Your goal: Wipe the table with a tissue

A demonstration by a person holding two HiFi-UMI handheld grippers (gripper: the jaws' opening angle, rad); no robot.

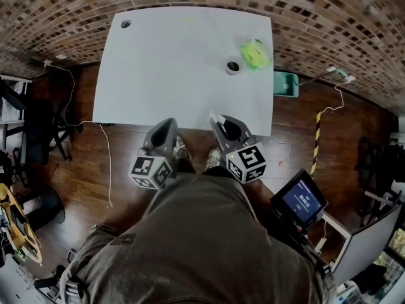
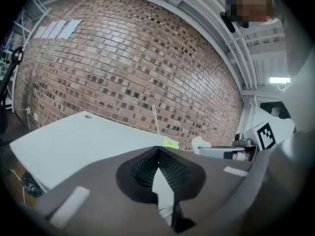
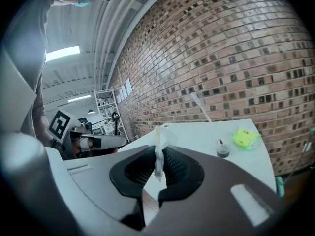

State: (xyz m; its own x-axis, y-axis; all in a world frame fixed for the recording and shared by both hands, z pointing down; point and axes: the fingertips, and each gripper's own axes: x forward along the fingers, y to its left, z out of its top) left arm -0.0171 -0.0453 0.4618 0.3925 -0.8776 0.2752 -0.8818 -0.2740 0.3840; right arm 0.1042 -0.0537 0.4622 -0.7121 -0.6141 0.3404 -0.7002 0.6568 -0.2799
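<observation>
A white tissue [image 3: 160, 140] sticks up from between the pads of my right gripper [image 3: 158, 154], which is shut on it. In the head view that gripper [image 1: 218, 120] hangs over the near edge of the white table [image 1: 171, 62], with the tissue [image 1: 214, 116] at its tip. My left gripper [image 1: 169, 123] is beside it, just off the same edge. Its jaws [image 2: 157, 152] are shut with nothing between them. In the left gripper view the right gripper [image 2: 226, 151] and its tissue [image 2: 199, 143] show at the right.
A crumpled green pack [image 1: 255, 54] and a small roll [image 1: 233, 66] lie at the table's far right. A green bin [image 1: 286, 83] stands on the floor by the right edge. A hole [image 1: 126, 24] is in the far left corner. A brick wall [image 1: 316, 18] runs behind.
</observation>
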